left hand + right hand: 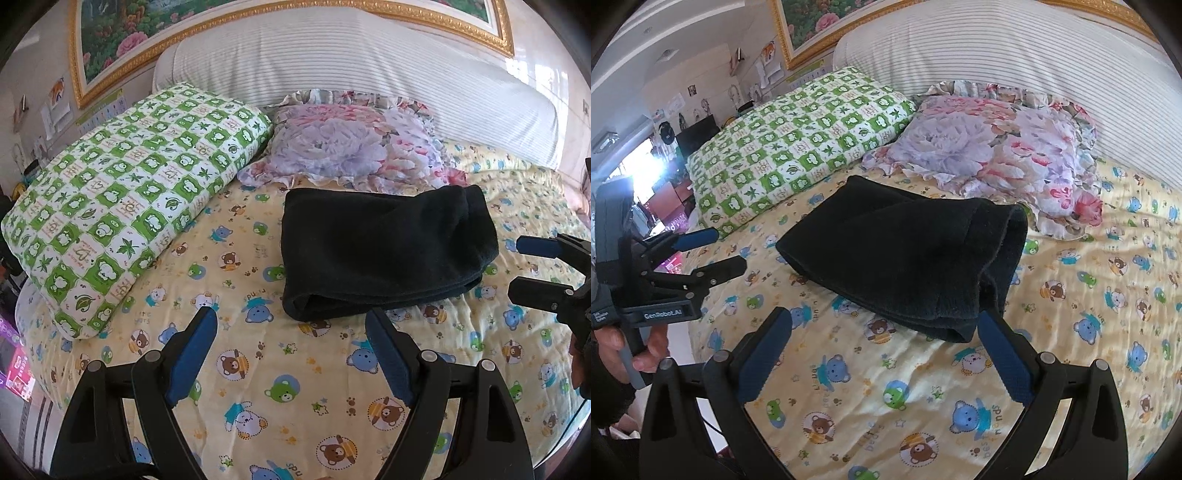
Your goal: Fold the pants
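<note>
Black fleece pants (384,254), folded into a thick rectangular bundle, lie on the yellow bear-print bed sheet (295,387). Landmark: that bundle.

Left tool (291,325): blue-padded fingers spread wide, nothing between them. Both tips hover over the sheet just short of the bundle's near folded edge. In the left wrist view the right-hand fingertip (373,317) comes close to that edge, but I cannot tell whether it touches. In the right wrist view the same left tool (727,251) shows from the side, off the bundle's left end, fingers apart, clear of the cloth.

Right tool (886,325): fingers also spread wide, holding nothing. Its right-hand fingertip (984,319) sits right at the bundle's near corner; contact uncertain. The left-hand finger (775,332) is over bare sheet. From the left wrist view the right tool (517,266) enters beside the bundle's right end, fingers parted, just off the fabric.

A hand (639,350) grips the handle of the left tool.

Behind the bundle, against its far edge: a ruffled floral pillow in pink and lilac (343,147). Behind and left of the bundle: a green-and-white checked pillow (129,199). Further behind, a white striped headboard cushion (332,66), and above it a gold-framed flower painting (122,40).
</note>
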`<state>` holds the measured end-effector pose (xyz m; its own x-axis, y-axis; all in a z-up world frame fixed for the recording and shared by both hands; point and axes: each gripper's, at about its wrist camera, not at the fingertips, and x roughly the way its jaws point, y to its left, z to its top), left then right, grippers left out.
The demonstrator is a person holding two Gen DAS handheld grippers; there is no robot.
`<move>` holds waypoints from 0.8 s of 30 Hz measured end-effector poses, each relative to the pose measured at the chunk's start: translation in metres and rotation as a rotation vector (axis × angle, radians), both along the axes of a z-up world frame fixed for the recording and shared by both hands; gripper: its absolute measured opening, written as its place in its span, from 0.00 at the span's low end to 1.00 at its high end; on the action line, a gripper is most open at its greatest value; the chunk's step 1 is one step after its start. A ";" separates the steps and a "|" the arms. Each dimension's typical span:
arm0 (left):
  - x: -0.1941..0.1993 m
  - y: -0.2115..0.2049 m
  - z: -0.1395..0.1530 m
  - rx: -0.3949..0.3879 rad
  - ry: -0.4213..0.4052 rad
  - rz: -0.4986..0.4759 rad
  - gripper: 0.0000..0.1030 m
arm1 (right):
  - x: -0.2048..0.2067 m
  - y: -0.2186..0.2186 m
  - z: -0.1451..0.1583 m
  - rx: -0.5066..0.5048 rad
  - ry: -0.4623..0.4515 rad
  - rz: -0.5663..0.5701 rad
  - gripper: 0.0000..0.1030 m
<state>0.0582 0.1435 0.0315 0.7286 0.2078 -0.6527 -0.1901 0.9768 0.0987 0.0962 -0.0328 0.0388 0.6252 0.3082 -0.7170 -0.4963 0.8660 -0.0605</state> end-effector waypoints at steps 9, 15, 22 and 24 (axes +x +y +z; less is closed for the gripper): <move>0.008 0.005 -0.007 -0.006 -0.004 0.004 0.81 | 0.009 -0.006 -0.009 -0.004 0.003 -0.019 0.98; 0.016 0.005 -0.014 -0.010 0.010 -0.003 0.81 | 0.013 -0.006 -0.016 -0.020 0.010 -0.016 0.98; 0.026 0.005 -0.022 -0.017 0.021 -0.010 0.81 | 0.021 -0.010 -0.023 -0.019 0.028 -0.026 0.98; 0.030 0.006 -0.024 -0.020 0.024 -0.010 0.81 | 0.023 -0.011 -0.024 -0.020 0.025 -0.031 0.98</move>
<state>0.0880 0.1493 0.0072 0.7144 0.1869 -0.6743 -0.1779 0.9805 0.0833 0.1194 -0.0435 0.0149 0.6159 0.2747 -0.7384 -0.4711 0.8797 -0.0657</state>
